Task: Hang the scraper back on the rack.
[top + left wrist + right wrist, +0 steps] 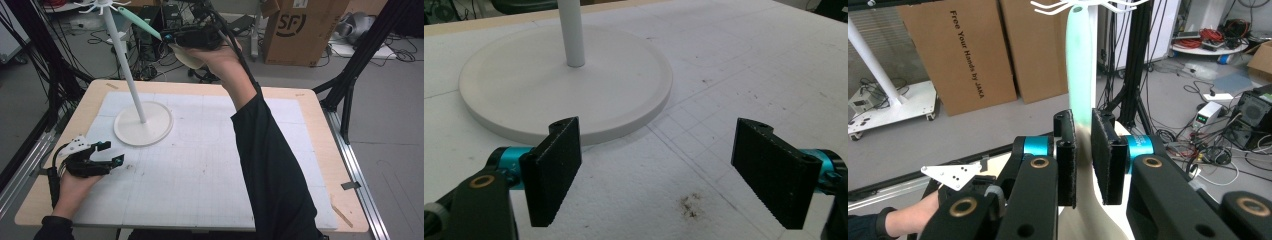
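White table (210, 165) with stand (142, 125). Raised above its far edge, right gripper (1083, 160) clamps a green-handled spoon (1079, 65) near the stand's hooks (1088, 6). Left gripper (656, 170) rests beside the base, jaws wide apart, holding nothing.

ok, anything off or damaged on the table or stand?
Nothing damaged. The white stand sits upright on the mat; only a small dark smudge marks the mat near the open left gripper. The right gripper grips a pale green utensil.

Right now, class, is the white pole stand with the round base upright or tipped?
Upright. The white pole stand's round base lies flat on the white mat.
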